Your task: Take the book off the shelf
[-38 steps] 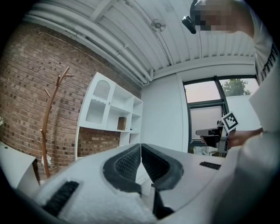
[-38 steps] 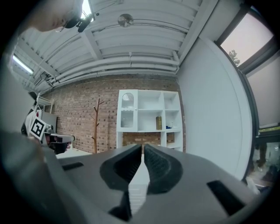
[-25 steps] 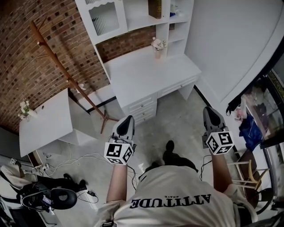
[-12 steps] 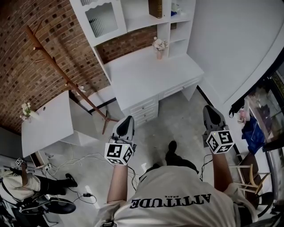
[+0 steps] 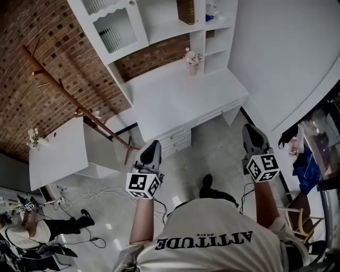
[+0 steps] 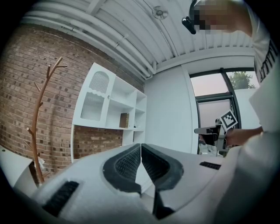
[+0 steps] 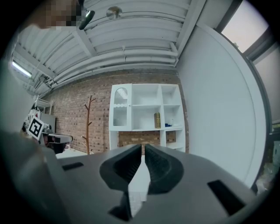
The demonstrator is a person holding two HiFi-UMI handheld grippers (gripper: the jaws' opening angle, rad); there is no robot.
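Note:
A brown book [image 5: 186, 11] stands upright on the white shelf unit [image 5: 159, 29] above the desk [image 5: 180, 95]; the same book [image 6: 124, 120] shows small in the left gripper view, and the book [image 7: 157, 120] is small in the right gripper view too. My left gripper [image 5: 152, 150] is shut and empty, held over the floor well short of the desk. My right gripper [image 5: 253, 137] is shut too, with nothing between its jaws, out to the right of the desk. Both point toward the shelf from a distance.
A small vase of flowers [image 5: 192, 57] stands on the desk. A wooden coat stand [image 5: 74, 101] leans at the brick wall. A low white table [image 5: 58, 151] sits at left. Cables and a seated person [image 5: 32, 234] are on the floor at bottom left.
The view has crept forward: the desk and shelf sit slightly lower and nearer in the head view. Both grippers keep their pose, jaws unchanged. The person at bottom left has shifted.

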